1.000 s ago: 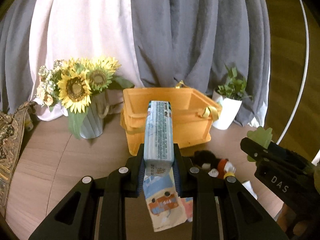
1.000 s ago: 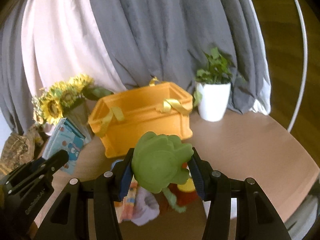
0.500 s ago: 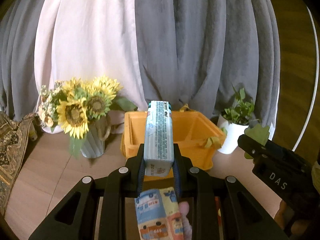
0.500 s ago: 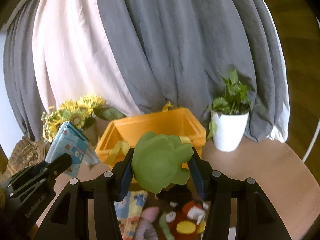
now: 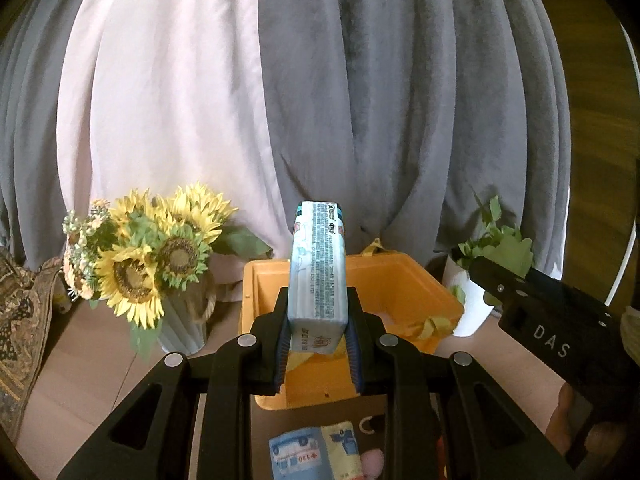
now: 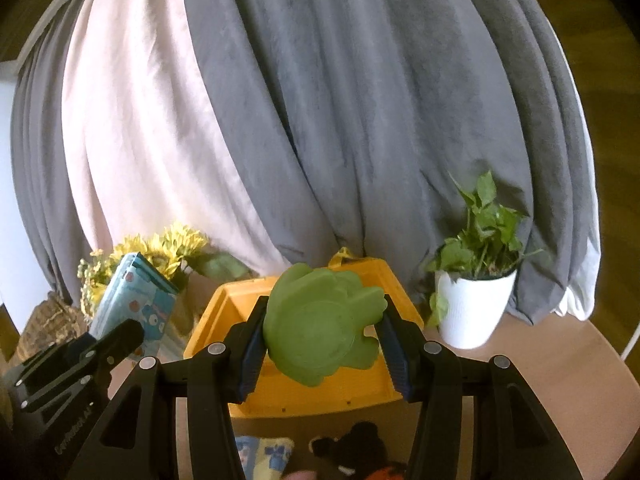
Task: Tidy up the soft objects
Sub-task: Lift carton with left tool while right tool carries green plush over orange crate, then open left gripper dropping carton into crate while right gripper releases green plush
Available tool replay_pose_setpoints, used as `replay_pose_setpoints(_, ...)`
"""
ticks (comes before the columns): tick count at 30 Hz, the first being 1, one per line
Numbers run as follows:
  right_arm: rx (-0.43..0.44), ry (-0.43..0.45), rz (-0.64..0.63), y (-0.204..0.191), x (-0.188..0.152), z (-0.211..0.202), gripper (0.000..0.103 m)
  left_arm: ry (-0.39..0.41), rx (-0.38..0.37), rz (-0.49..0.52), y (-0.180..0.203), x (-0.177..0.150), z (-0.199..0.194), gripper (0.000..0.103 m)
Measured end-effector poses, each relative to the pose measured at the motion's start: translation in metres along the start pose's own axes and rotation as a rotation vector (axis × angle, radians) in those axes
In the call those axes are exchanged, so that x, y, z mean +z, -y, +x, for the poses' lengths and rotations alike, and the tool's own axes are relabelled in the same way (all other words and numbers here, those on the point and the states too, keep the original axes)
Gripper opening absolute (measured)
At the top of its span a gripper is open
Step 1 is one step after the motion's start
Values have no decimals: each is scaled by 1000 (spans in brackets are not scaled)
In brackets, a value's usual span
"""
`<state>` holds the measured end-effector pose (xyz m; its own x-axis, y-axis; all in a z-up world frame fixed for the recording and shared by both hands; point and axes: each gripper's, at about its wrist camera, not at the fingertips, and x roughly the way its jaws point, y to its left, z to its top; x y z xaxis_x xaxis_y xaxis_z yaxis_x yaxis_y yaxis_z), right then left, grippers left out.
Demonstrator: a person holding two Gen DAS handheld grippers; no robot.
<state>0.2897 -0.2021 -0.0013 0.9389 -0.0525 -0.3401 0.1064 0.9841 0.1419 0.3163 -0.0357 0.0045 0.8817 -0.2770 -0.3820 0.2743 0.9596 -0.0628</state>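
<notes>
In the left wrist view, the left gripper (image 5: 318, 322) is clamping a pale blue tissue pack (image 5: 318, 270) between its fingers, holding it upright on its narrow edge with the printed side facing the camera. The pack is hanging in front of and above the orange bin (image 5: 404, 292), whose open interior is showing behind and beside it. A sunflower bouquet (image 5: 148, 256) in a ribbed vase is standing just left of the bin, and a potted plant (image 5: 476, 280) is sitting to its right, against grey and pale pink curtains (image 5: 320, 100). Below the fingers, a patterned cloth item (image 5: 316, 456) with cartoon prints is lying on the table (image 5: 88, 344). The right gripper (image 5: 560, 328) is reaching in from the right edge with something green at its tip.

In the right wrist view, the right gripper (image 6: 322, 340) is squeezing a green soft toy (image 6: 320, 328) between its blue-padded fingers, holding it over the near part of the orange bin (image 6: 320, 396). The left gripper (image 6: 116, 340) is showing at lower left, carrying the tissue pack (image 6: 132, 304) beside the bin's left edge. The potted plant (image 6: 472, 296) is standing to the right of the bin, apart from it. A dark plush toy (image 6: 352, 448) and the patterned cloth item (image 6: 264, 456) are lying on the table (image 6: 560, 360) in front of the bin.
</notes>
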Motion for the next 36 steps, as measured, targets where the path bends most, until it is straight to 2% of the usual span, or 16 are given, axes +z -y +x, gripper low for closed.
replay_pose_setpoints(10, 10, -10, -20, -2, 11, 40, 53, -16, 17, 1, -7, 6, 41, 25)
replay_pose_setpoints(20, 14, -45, -35, -2, 17, 88, 53, -64, 19, -8, -12, 7, 90, 25)
replay_pose_setpoints(36, 14, -186, 4, 11, 9, 161, 53, -153, 18, -8, -18, -4, 148, 25)
